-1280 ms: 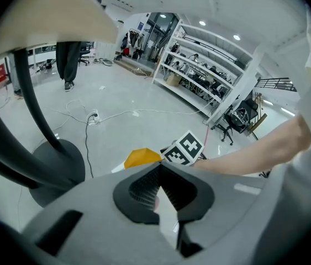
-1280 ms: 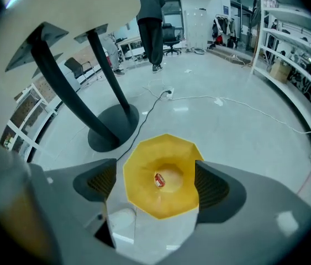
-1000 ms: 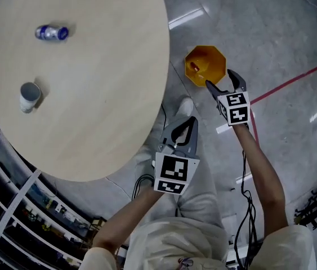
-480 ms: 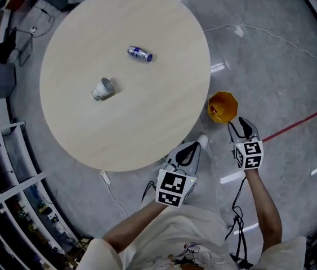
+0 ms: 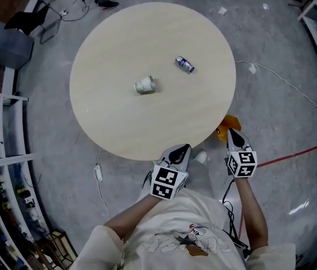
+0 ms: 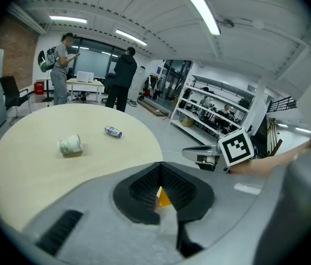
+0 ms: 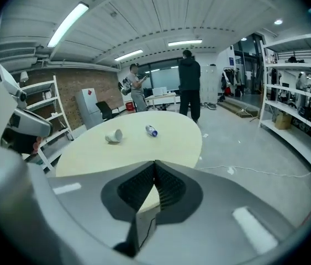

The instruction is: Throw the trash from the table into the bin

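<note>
Grey concrete floor (image 5: 282, 49) spreads beneath everything we see, running out past both sets of fingertips. On it stands the round table (image 5: 107, 128) of pale wood. Its near rim lies just ahead of the tips of the left gripper (image 5: 186, 147) and just to the left of the tips of the right gripper (image 5: 230, 130).

The orange bin (image 5: 231, 120) sits on the floor right at the right gripper's fingertips, partly tucked under the table's rim and partly covered by that gripper (in the left gripper view we catch a sliver of its orange through the gap below the closed tips).

We hold the two grippers side by side, apart from each other, both aimed toward the table. The left one has its fingers closed tip to tip with nothing between them. The right one is closed the same way, pads together and empty.

Out on the tabletop, well ahead of the left fingers, a white paper cup (image 5: 144, 85) lies on its side. A small blue-and-white can (image 5: 184, 64) also lies on its side, farther from the fingertips than the cup and to its right. The two pieces of trash lie apart, and no finger touches either.
</note>
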Available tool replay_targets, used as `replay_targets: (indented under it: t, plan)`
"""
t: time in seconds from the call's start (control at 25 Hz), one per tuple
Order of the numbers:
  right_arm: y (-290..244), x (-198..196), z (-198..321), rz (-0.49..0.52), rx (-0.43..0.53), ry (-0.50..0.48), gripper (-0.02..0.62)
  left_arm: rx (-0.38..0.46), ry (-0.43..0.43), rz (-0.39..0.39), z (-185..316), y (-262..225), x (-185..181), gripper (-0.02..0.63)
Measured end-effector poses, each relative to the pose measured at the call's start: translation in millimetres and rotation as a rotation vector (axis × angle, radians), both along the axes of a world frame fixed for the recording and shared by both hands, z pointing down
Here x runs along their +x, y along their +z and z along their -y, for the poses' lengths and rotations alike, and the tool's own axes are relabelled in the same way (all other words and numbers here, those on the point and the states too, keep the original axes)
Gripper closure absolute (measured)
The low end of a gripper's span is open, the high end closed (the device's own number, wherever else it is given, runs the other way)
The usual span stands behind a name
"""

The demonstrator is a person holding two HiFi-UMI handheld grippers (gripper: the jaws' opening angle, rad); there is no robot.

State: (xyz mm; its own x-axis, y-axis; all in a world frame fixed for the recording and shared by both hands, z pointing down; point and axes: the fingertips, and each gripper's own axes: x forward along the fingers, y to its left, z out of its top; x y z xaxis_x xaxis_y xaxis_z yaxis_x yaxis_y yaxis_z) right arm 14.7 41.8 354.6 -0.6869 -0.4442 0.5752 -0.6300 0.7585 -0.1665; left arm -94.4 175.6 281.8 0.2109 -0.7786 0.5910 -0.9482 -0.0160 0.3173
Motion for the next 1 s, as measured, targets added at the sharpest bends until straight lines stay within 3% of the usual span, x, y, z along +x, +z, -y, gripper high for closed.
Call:
replay_targets:
  t: [0.28,0.64,1.0]
  plan:
    - [-44,-97,-33,0.016,0.078,-0.215,0.589,0.059,-0.149,-0.004,-31,-23,-71,0.603]
    - [-86,-207,-95,0.025,0.139,-0.425,0.589,0.13,-0.259,-0.022,-61,-55,-144,0.603]
    - [-84,-275,-134,-0.019,0.196,-0.598,0.589,0.137,-0.319,-0.032,-89,-47,-194,0.603]
